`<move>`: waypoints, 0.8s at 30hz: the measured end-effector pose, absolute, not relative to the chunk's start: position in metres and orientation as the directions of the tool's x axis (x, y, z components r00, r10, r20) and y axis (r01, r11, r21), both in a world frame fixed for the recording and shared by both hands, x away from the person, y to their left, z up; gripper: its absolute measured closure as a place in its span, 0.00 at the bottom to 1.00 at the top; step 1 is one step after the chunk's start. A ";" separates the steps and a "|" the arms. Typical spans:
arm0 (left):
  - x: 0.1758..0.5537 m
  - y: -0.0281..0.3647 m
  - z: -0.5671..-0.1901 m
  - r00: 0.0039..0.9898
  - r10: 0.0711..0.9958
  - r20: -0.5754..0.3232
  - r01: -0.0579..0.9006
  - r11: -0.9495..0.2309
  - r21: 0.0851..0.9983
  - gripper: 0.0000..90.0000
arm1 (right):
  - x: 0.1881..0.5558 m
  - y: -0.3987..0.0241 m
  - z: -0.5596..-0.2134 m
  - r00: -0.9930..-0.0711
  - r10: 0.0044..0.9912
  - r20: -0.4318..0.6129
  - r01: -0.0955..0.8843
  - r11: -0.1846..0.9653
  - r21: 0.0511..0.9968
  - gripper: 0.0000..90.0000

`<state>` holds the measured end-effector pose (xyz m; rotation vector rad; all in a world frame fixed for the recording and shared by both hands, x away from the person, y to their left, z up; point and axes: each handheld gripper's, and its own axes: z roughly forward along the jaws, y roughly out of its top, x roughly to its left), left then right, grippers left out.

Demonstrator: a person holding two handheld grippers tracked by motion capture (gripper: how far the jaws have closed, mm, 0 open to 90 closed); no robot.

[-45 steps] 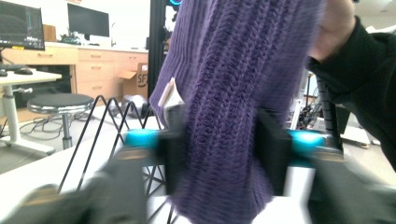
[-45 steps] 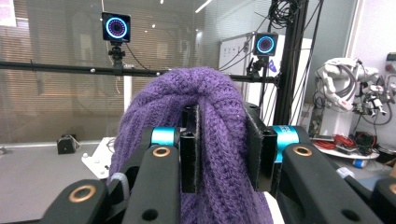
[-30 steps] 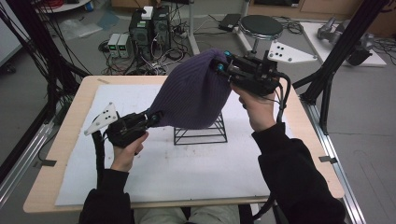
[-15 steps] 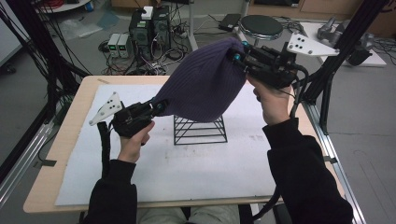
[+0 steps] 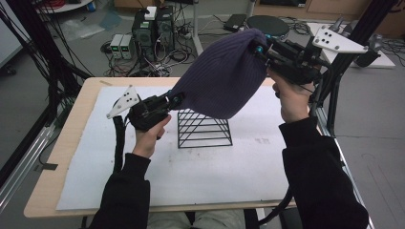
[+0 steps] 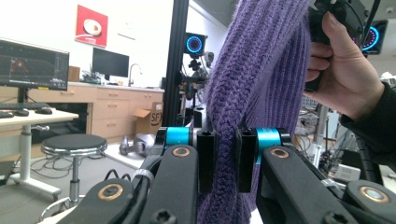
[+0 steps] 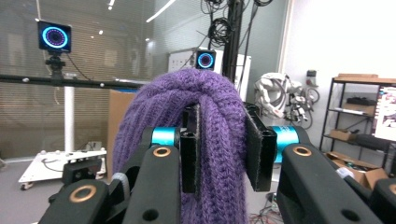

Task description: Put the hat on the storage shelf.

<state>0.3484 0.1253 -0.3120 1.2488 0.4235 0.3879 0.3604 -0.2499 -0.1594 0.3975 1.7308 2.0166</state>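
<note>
From my seat: left gripper is clamped on the lower edge of the purple beanie, and in the left gripper view I can see the knit squeezed tight between the two black jaws. The beanie hangs stretched in the air between both grippers, over the black wire rack sitting on the white mat. Can't tell if the fabric touches the rack's top. Right gripper, held higher, has its jaws pinched around a thick fold at the beanie's upper end.
</note>
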 end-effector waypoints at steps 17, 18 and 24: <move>0.365 0.103 -0.320 0.831 0.552 -0.071 -0.075 0.237 0.969 0.92 | 0.365 -0.263 -0.165 -0.820 0.567 -0.075 -0.146 -0.081 0.986 0.79; 0.366 0.101 -0.322 0.832 0.550 -0.074 -0.071 0.237 0.969 0.92 | 0.367 -0.264 -0.167 -0.819 0.569 -0.077 -0.148 -0.079 0.986 0.79; 0.369 0.095 -0.330 0.831 0.551 -0.071 -0.060 0.216 0.975 0.92 | 0.372 -0.267 -0.174 -0.815 0.576 -0.055 -0.123 -0.079 0.989 0.79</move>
